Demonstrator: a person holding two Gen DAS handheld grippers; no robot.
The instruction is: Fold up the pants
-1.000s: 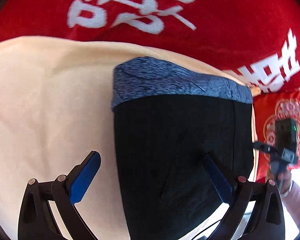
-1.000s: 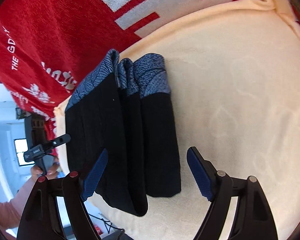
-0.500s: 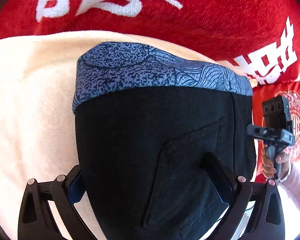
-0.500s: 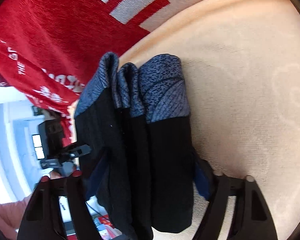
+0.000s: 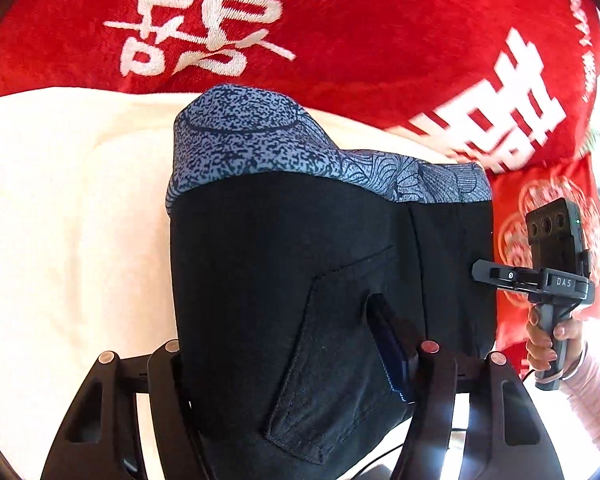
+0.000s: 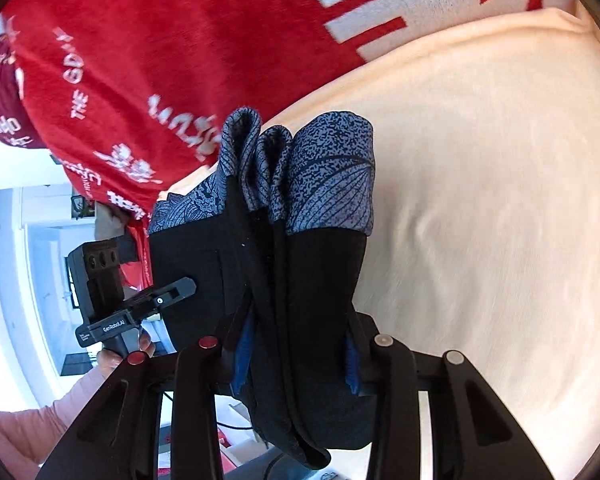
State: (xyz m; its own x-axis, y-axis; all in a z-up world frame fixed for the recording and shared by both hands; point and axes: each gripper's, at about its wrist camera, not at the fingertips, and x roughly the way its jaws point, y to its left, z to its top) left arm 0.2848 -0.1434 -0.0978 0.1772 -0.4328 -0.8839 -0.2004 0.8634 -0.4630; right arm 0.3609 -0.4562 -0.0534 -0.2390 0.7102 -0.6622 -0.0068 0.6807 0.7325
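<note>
The folded black pants with a blue patterned waistband sit on a cream blanket. My left gripper is shut on the near end of the folded stack; one blue pad presses into the black cloth and the other is hidden under it. In the right wrist view the pants show as several stacked layers, and my right gripper is shut on that stack with blue pads on both sides.
A red blanket with white characters lies behind the cream one and also shows in the right wrist view. The other hand-held gripper shows at right, held by a hand; likewise at left.
Both grippers moved forward onto the folded pants and closed on the stack. The pants now fill the space between the fingers and look lifted a little at the near end.
</note>
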